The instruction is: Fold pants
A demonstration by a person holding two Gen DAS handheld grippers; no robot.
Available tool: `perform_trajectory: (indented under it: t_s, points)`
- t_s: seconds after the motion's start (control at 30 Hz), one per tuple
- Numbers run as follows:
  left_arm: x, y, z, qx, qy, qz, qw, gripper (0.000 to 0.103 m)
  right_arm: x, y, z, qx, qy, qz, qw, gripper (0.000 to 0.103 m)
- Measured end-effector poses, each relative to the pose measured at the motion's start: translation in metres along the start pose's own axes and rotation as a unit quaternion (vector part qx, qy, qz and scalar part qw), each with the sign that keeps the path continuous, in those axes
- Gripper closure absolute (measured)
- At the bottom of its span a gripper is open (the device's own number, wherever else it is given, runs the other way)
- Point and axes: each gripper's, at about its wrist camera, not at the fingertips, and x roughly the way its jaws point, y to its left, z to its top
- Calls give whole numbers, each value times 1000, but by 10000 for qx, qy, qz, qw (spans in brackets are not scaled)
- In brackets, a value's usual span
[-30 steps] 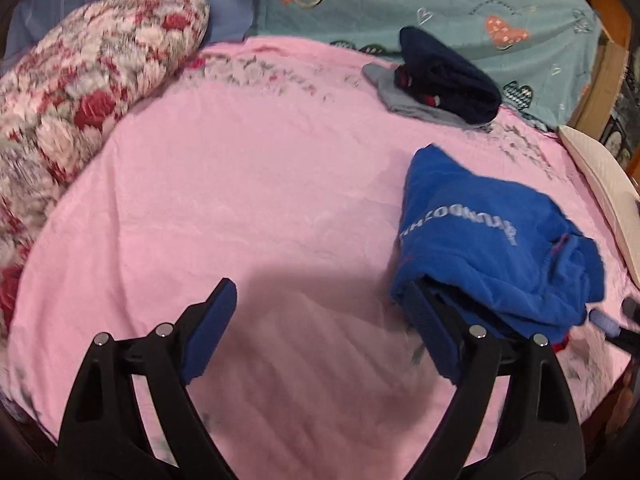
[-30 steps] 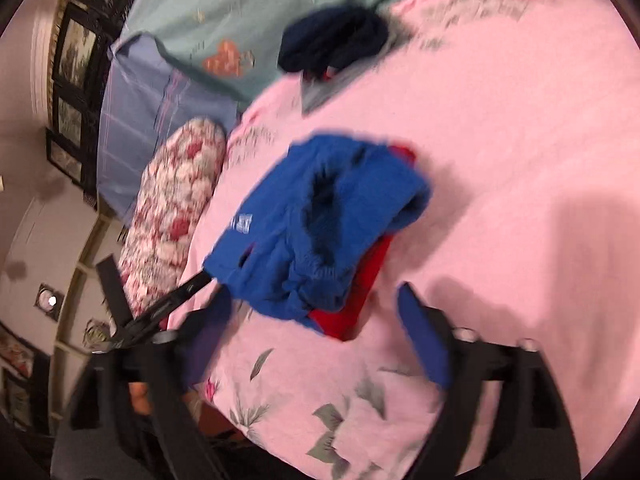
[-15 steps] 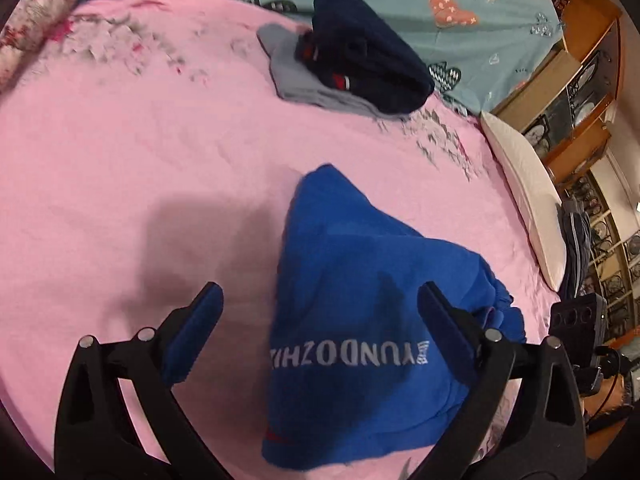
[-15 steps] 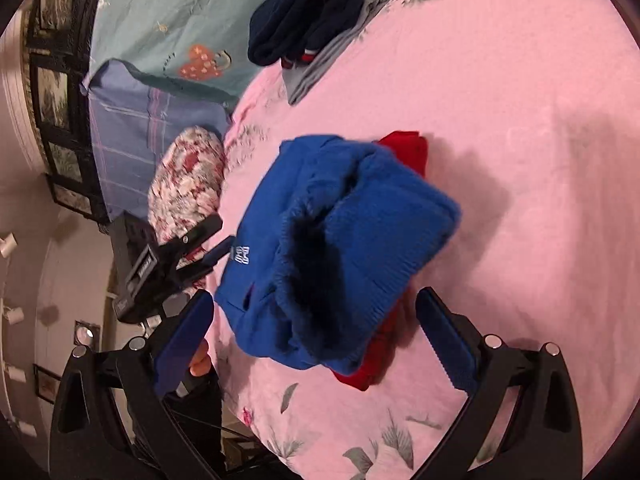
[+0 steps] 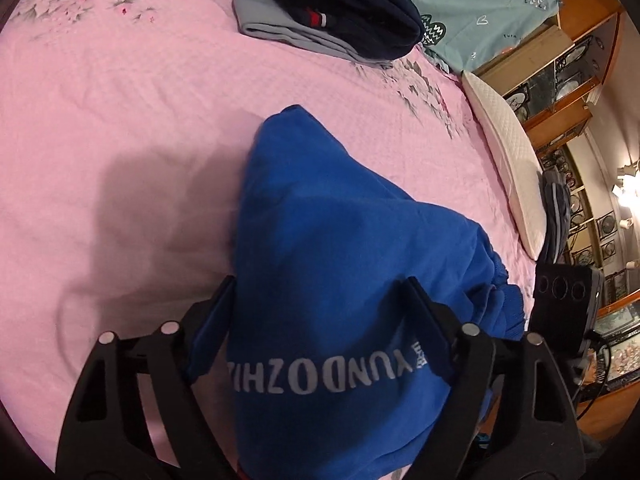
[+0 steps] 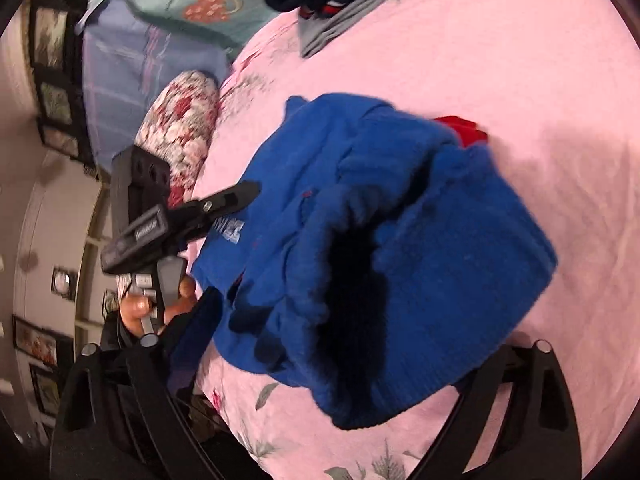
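Left wrist: one blue pants (image 5: 340, 248) between left claw (image 5: 320, 328) jaws.

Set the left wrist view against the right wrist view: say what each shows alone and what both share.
Left wrist only: the white lettering on the blue pants, a white pillow and wooden shelves. Right wrist only: a red garment under the pants, a floral pillow, and the left gripper seen from outside. Both: the pants, the pink bedspread and the dark folded clothes.

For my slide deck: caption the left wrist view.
Left gripper, jaws open, straddles blue pants bunched on the pink bedspread.
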Motion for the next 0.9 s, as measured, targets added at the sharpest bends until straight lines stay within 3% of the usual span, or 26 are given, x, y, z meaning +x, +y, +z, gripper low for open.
perform_trajectory:
  t_s: [0.03, 0.07, 0.1, 0.13, 0.17, 0.4, 0.73, 0.9]
  points:
    - [0, 1, 0, -41, 38, -76, 10000, 31, 1, 1, 0, -26, -15, -9, 10000, 6]
    - [1, 1, 0, -69, 35, -84, 9999, 33, 1, 1, 0, -8, -22, 13, 10000, 18]
    - [1, 0, 0, -60, 19, -72, 10000, 40, 3, -1, 2, 41, 10, -18, 10000, 34]
    - [1, 0, 0, -71, 21, -131, 9999, 51, 3, -9, 3, 244, 35, -125, 9996, 65]
    - [2, 0, 0, -122, 65, -254, 9996, 56, 4, -15, 5, 451, 54, -73, 9989, 71]
    - [-13, -15, -7, -174, -170, -234, 9994, 71, -8, 2, -1, 8, -231, -106, 9997, 74]
    - [-65, -53, -15, 65, -741, -309, 9968, 73, -49, 39, 2, -578, -588, -112, 9965, 74]
    - [-94, -84, 3, 210, -1234, -389, 9914, 73, -81, 73, 26, -1015, -886, -305, 9904, 74]
